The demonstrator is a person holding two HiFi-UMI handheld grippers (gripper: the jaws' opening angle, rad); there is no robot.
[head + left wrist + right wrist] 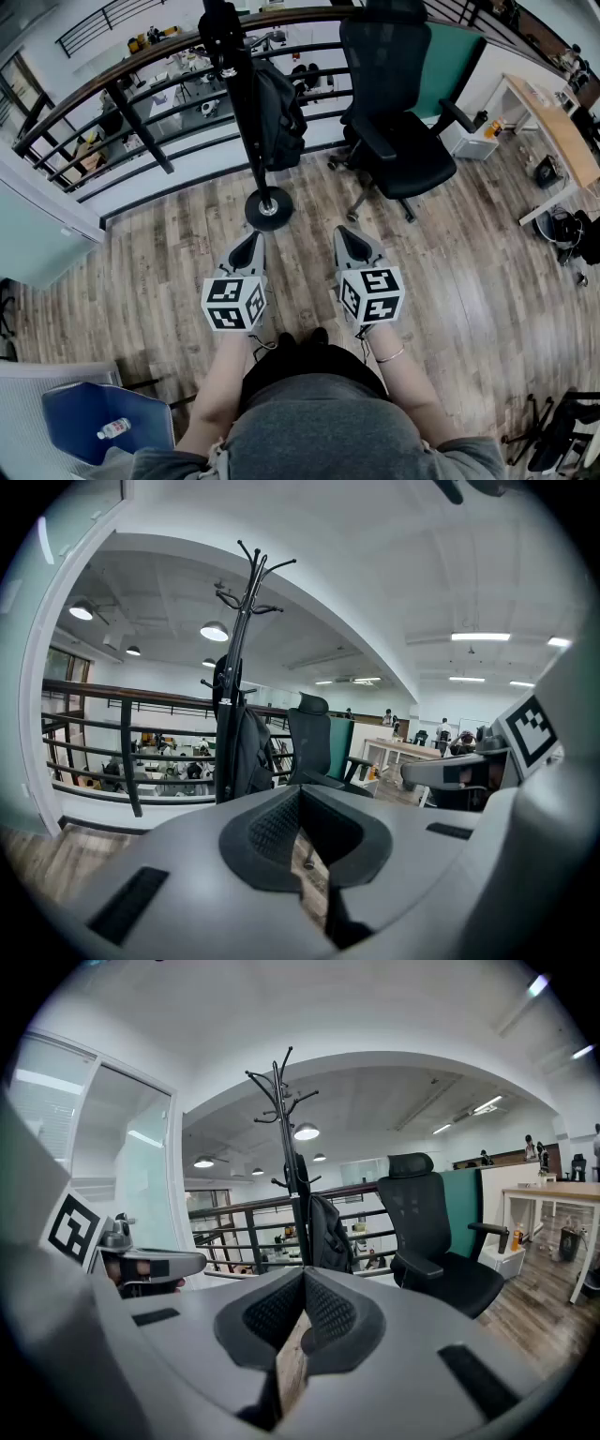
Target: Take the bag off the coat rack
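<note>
Black fabric bag (279,117) hangs on the right side of the black metal coat rack (246,103), up against its pole, at the far middle of the scene and well apart from both grippers. At the near left, a small clear plastic bottle (114,429) lies on a blue plastic seat (84,412). A dark metal railing (141,108) curves along the far side behind the rack. The left gripper (251,238) hovers over the wood-plank floor (469,272), near the rack's round base, its jaws closed together with nothing between them. Its own view shows the rack (242,639) and the bag (246,757) a little left of centre. The right gripper (345,232) is held just beside it, level with it, jaws likewise pressed together and empty. In its view the rack (288,1138) and the bag (328,1234) stand almost straight ahead, above the jaw tips. Further right, a black mesh office chair (403,141) on castors stands near the bag. At the far right edge sits a light wooden desk (558,122).
</note>
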